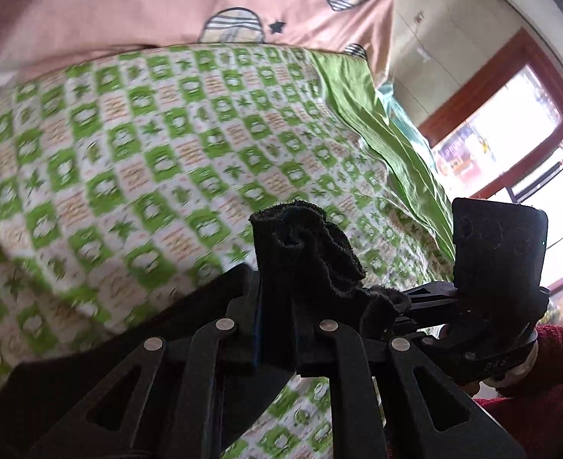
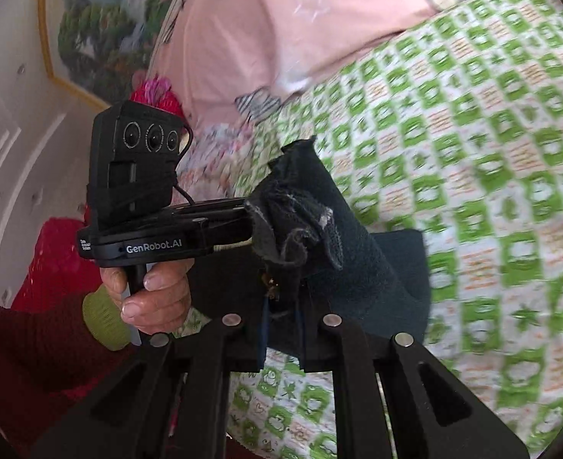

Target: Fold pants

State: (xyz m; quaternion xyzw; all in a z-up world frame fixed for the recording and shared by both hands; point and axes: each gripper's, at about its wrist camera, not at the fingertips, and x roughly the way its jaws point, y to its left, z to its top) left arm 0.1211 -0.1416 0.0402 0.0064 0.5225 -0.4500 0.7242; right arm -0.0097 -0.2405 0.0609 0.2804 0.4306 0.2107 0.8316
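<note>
The black pants (image 1: 308,256) are bunched up between the fingers of my left gripper (image 1: 277,329), which is shut on them and holds them above the bed. In the right wrist view, my right gripper (image 2: 281,325) is shut on another bunch of the same dark pants (image 2: 304,225); a fold of the fabric hangs to the right (image 2: 392,271). The two grippers are close side by side: the right one (image 1: 499,267) shows at the right of the left view, the left one (image 2: 144,199), held by a hand, shows at the left of the right view.
A green and white frog-print sheet (image 1: 147,160) covers the bed under both grippers. A pink quilt (image 1: 166,4) lies at the far side. A plain green cloth (image 1: 377,114) runs along the bed edge. A window (image 1: 518,145) is at the right, a framed picture (image 2: 101,26) on the wall.
</note>
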